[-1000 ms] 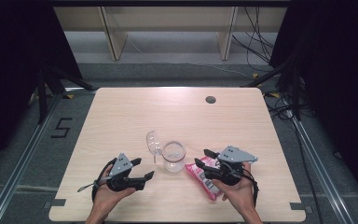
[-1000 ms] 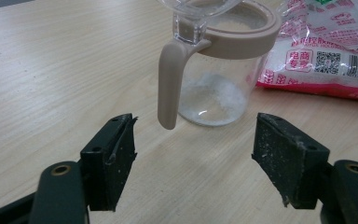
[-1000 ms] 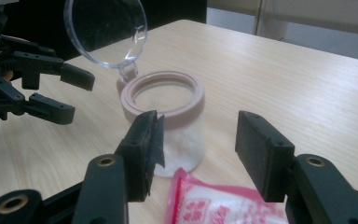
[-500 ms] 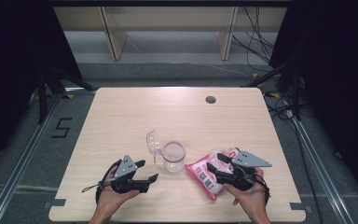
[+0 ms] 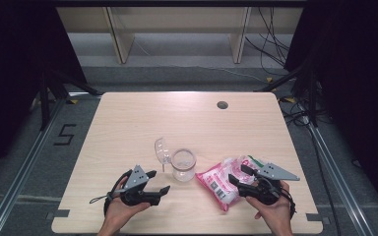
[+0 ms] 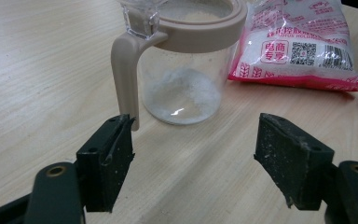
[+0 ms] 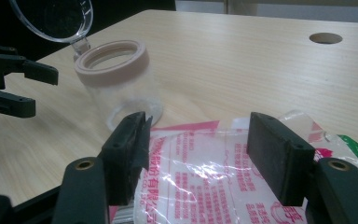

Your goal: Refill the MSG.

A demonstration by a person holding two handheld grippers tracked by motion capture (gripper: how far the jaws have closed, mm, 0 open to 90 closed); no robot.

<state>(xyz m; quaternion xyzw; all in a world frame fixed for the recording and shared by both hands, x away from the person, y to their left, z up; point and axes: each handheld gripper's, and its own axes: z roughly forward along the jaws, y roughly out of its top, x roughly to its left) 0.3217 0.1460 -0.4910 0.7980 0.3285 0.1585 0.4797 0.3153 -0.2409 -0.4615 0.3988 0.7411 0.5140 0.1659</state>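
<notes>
The right gripper (image 5: 242, 175) has just been opening, jaws spread wide above the pink-and-white plastic powder bag (image 5: 220, 180), now lying released beside the clear glass jar (image 5: 183, 164); the left gripper (image 5: 157, 182) is waiting open near it.

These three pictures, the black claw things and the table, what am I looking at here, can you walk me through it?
A person sits at a wooden table holding a hand-operated clamp tool in each hand. One picture looks down from above; the other two come from cameras riding on each tool.

On the table stand a clear jar with its hinged lid flipped open and a little white powder inside, and a pink bag.

The left gripper is open and empty beside the jar. The right gripper has just been opening over the bag, its pads apart.
</notes>
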